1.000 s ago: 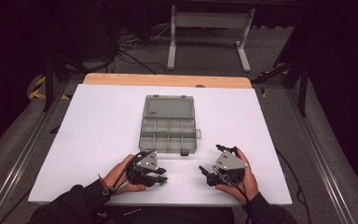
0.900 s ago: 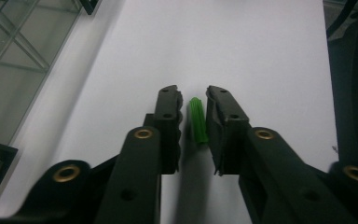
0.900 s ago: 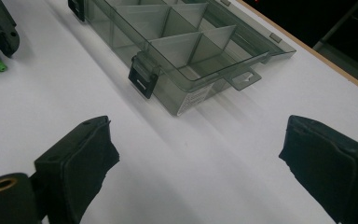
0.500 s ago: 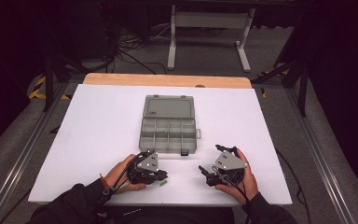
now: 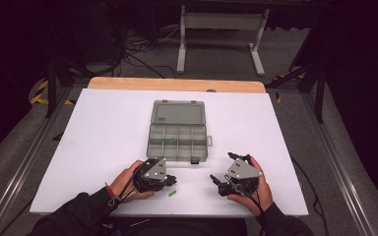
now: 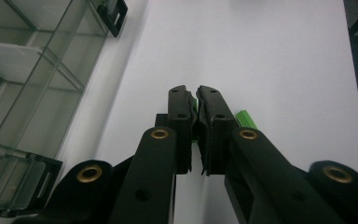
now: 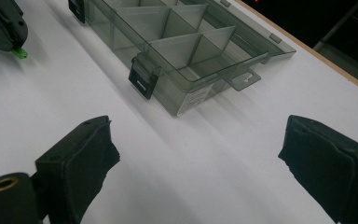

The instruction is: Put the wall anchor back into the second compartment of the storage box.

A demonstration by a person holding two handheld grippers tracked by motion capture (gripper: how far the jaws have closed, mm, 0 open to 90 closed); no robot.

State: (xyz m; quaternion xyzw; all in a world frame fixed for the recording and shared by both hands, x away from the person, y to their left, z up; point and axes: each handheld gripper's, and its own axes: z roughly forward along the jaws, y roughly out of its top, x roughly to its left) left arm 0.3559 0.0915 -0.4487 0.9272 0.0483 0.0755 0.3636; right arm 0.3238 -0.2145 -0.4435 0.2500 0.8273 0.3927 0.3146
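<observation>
The left gripper has its jaws drawn close together, pinching a small green piece between their tips; only a sliver of green shows in the narrow slot, so its shape is hard to make out. A second green piece lies on the white table just beside the right-hand jaw, its near end cut off behind that jaw. In the high view it is a small green speck just off the tips of the left gripper. The clear compartment box stands open to the left of those jaws, running off the frame edge. The right gripper has its jaws spread wide with nothing between them, bare table beneath; the box sits beyond the tips, its far compartments cropped by the frame.
</observation>
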